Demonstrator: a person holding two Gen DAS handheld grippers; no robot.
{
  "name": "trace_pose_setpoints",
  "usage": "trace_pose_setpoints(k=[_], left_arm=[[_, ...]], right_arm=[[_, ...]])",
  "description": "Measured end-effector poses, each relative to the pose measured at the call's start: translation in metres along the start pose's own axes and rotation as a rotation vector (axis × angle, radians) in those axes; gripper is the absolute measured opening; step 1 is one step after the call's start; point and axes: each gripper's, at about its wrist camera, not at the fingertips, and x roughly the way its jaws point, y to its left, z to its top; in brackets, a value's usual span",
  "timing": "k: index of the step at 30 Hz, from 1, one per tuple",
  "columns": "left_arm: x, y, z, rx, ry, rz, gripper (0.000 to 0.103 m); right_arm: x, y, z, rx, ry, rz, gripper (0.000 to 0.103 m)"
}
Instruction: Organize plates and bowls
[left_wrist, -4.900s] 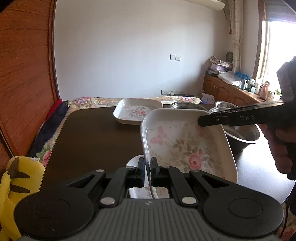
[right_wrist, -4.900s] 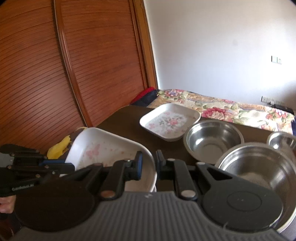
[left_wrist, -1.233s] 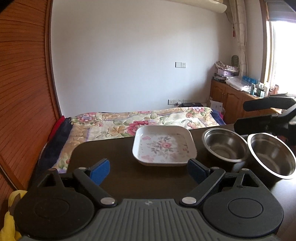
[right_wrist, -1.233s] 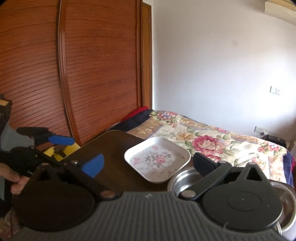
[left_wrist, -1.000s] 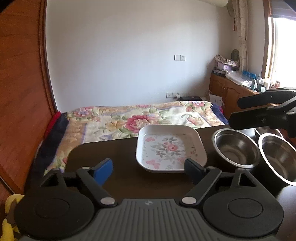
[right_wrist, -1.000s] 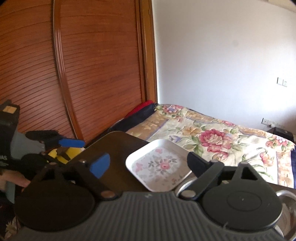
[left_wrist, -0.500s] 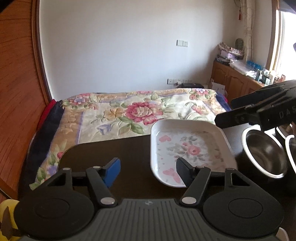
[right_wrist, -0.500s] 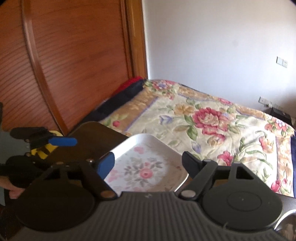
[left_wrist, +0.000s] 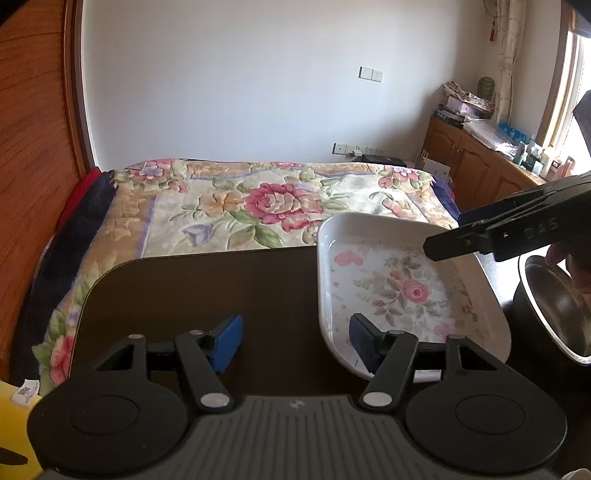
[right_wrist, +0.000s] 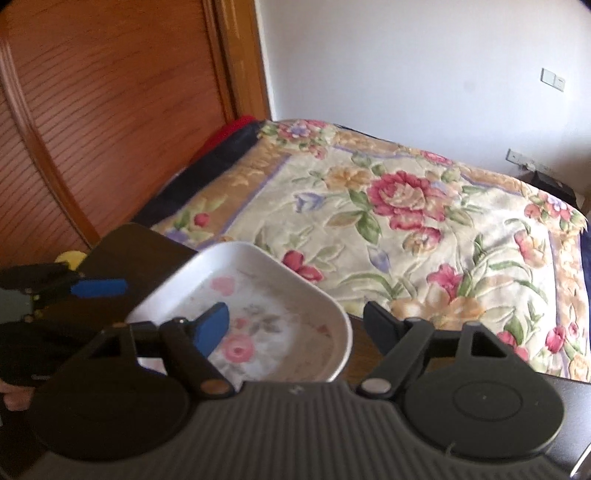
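Plate (left_wrist: 399, 291): on the dark worktop (left_wrist: 207, 288), lower right of the left wrist frame; beside a metal bowl (left_wrist: 557, 310)
Left gripper (left_wrist: 295, 341): fingers spread apart, empty
Right gripper (right_wrist: 295, 321): fingers released, straddling the plate's rim

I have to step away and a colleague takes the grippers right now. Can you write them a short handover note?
Left gripper: open, empty, straddling the near left rim of the floral square plate.
Right gripper: open, empty, straddling that plate's right rim.
The plate sits flat on the dark table, at its far edge beside the bed. A steel bowl stands just right of it.
Done: nothing can be confirmed from these views.
Left: neither gripper has closed on the plate yet; grip it, move it, then sort the bowl.
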Motion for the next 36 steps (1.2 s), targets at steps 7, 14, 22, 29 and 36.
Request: trace_pose_setpoints(k=[7,14,22,29,36], left_arm=[[-0.002,-0.001,0.001,-0.007,0.003,-0.021,0.04],[-0.005,-0.012,-0.004,0.022,0.001,-0.016,0.035],[-0.006,-0.012,-0.005,0.018,-0.006,-0.014,0.029],[-0.008,-0.012,-0.007,0.009,-0.023,-0.002,0.018],[-0.014,-0.015,-0.013,0.02,-0.035,0.014,0.017]], right_arm=[[0.013,-0.005,-0.004,0.021,0.048,0.0,0.067],[0.015,-0.005,-0.005,0.026,0.048,0.007,0.058],[0.014,-0.005,-0.007,0.016,0.042,0.002,0.035],[0.013,-0.007,-0.004,0.005,0.042,-0.007,0.026],[0.012,-0.002,-0.006,-0.009,0.013,-0.037,0.017]])
